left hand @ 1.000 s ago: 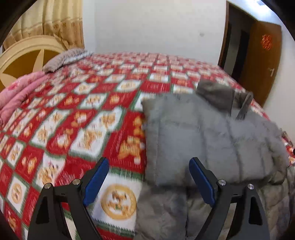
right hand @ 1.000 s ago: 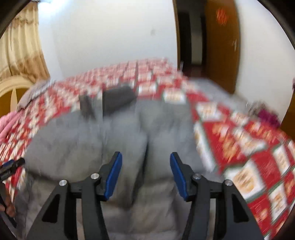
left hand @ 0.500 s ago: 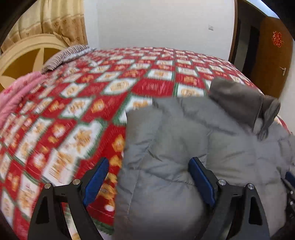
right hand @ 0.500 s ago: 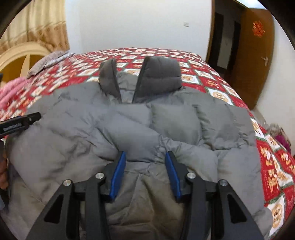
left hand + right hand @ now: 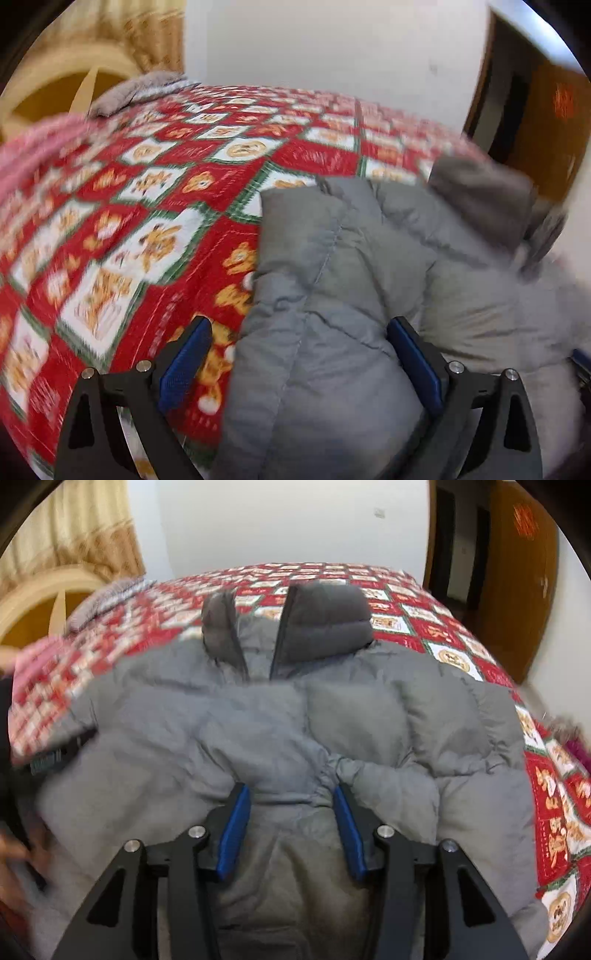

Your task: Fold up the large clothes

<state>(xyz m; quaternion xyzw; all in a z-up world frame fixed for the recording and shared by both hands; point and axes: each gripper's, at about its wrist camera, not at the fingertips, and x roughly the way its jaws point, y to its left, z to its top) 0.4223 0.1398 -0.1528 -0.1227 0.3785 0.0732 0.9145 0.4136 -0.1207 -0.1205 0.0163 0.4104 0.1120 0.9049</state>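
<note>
1. The bed, under a red patterned quilt, carries the whole job.
2. The grey puffer jacket lies spread on it, collar away from the cameras. It looks bulky, light, soft and springy, and probably slippery, so I'd pinch a seam or hem rather than a fat panel.
3. The left hand-held gripper has just been opening and stands wide, straddling the folded sleeve edge without pressing it.
4. The right hand-held gripper has just opened a little; a bunched fold sits between its pads, but whether they clamp it I cannot tell.
</note>
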